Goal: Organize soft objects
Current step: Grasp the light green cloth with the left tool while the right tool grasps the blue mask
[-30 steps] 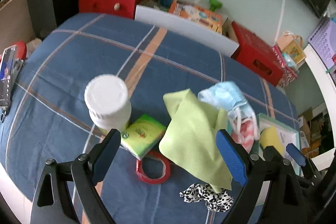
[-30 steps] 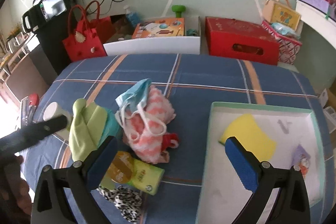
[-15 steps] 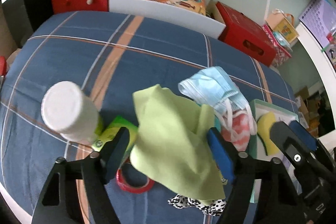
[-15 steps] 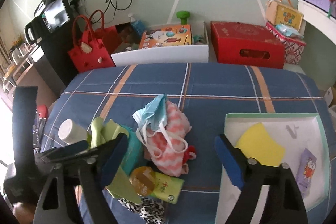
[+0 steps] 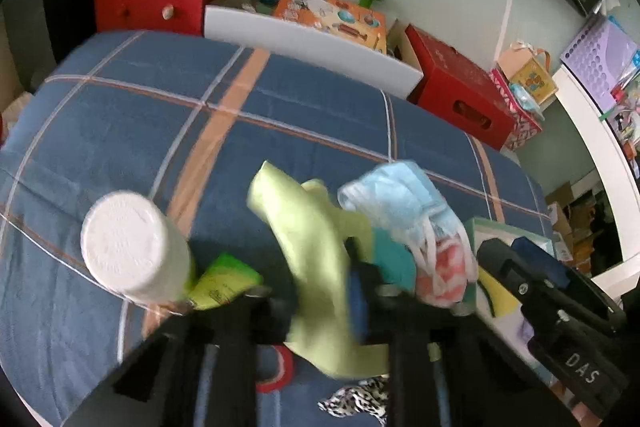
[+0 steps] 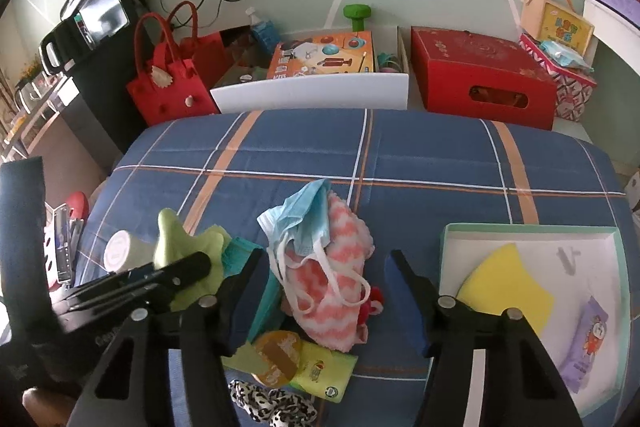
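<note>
Blue plaid bedspread point(image 6: 420, 155), boxes along wall. My left gripper point(image 5: 320, 291) clamped on green cloth point(image 5: 316, 251); right gripper point(image 6: 324, 291) closing, pink-white cloth point(image 6: 332, 287) between its jaws, untouched.

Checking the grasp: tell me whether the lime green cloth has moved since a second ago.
Yes. The lime green cloth is bunched narrower, pinched in the shut left gripper, its top corner farther from the white-capped bottle.

Red tote bag point(image 6: 172, 83), red box point(image 6: 480, 75) — white-capped bottle point(image 5: 132, 251) on blue plaid cloth point(image 5: 120, 115)
</note>
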Action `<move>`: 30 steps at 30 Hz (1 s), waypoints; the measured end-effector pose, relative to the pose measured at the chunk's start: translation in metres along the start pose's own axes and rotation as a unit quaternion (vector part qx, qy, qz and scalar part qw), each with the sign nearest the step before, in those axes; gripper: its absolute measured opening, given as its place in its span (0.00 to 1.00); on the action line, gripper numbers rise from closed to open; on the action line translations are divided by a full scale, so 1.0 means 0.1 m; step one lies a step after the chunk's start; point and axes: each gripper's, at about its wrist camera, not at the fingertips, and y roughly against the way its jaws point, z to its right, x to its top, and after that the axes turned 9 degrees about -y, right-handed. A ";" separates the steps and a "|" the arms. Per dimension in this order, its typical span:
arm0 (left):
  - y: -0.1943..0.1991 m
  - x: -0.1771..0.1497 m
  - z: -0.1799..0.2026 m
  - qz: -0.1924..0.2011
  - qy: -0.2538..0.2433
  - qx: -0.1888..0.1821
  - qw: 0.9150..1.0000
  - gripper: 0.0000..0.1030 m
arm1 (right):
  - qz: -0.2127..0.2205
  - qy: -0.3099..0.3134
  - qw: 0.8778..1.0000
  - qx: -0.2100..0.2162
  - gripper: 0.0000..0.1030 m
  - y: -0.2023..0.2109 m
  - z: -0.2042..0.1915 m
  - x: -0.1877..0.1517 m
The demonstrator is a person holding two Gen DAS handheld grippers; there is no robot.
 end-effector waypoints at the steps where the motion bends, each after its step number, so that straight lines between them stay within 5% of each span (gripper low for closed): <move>1: 0.01 0.01 -0.01 0.001 -0.001 -0.001 1.000 0.07 | -0.001 0.003 1.000 -0.001 0.62 -0.01 -0.01 0.00; 13: 0.11 0.23 0.02 0.033 -0.006 0.020 0.999 0.07 | -0.011 0.017 0.999 0.028 0.48 -0.23 -0.16 0.05; 25: -0.13 0.11 -0.12 -0.005 0.019 0.025 0.999 0.07 | -0.040 0.004 0.999 0.031 0.43 -0.49 -0.13 -0.02; 30: -0.14 0.12 -0.14 -0.006 0.023 0.025 0.999 0.07 | -0.043 -0.007 0.999 0.034 0.32 -0.53 -0.07 -0.03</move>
